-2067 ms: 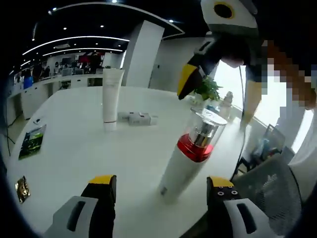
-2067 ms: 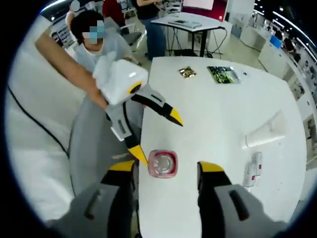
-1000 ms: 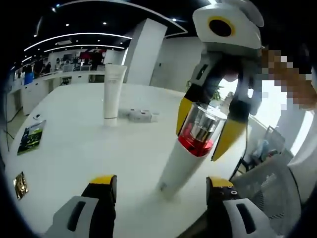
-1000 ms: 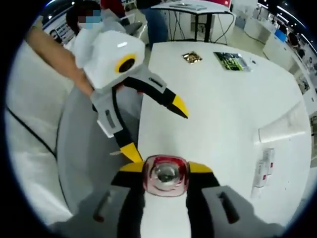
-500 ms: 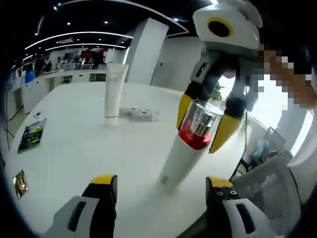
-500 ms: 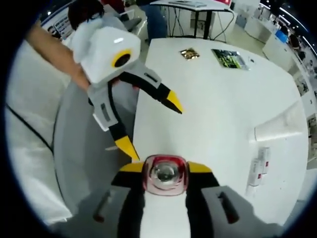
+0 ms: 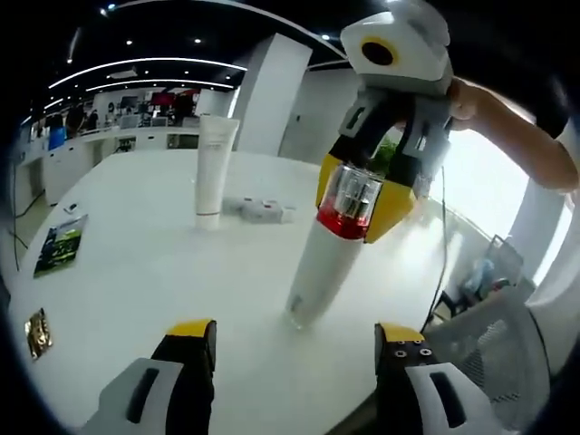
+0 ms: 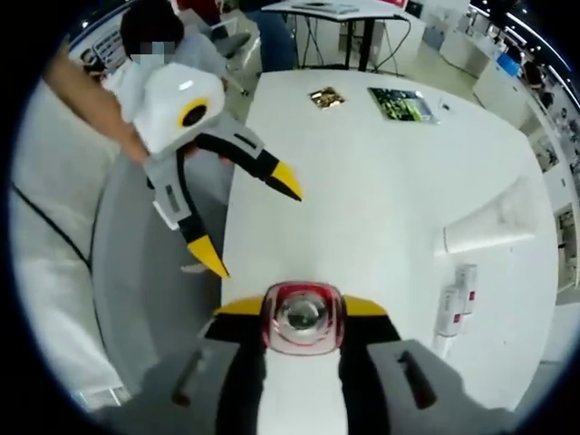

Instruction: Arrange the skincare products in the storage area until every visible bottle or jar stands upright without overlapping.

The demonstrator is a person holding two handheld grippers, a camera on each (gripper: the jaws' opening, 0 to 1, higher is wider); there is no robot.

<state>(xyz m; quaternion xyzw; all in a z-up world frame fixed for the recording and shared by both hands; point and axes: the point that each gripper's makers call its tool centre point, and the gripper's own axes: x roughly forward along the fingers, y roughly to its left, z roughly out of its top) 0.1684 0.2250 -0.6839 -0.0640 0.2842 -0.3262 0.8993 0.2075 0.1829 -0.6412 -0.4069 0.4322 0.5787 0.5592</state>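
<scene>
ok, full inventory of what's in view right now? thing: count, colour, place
bottle: 1, white with red collar and clear cap, tilted, base on the table, cap end clamped by the right gripper
tube: 1, white, standing on its cap, far side of the table
small boxes: 2, white with some red, lying beside the tube
leaflet: 1, green and dark, flat near the table edge
foil packet: 1, gold, flat near the leaflet
table: 1, white, under everything
plant: 1, green, behind the right gripper
right gripper: 1, white with yellow tips, shut on the bottle
left gripper: 1, white with yellow tips, open, off the table edge
</scene>
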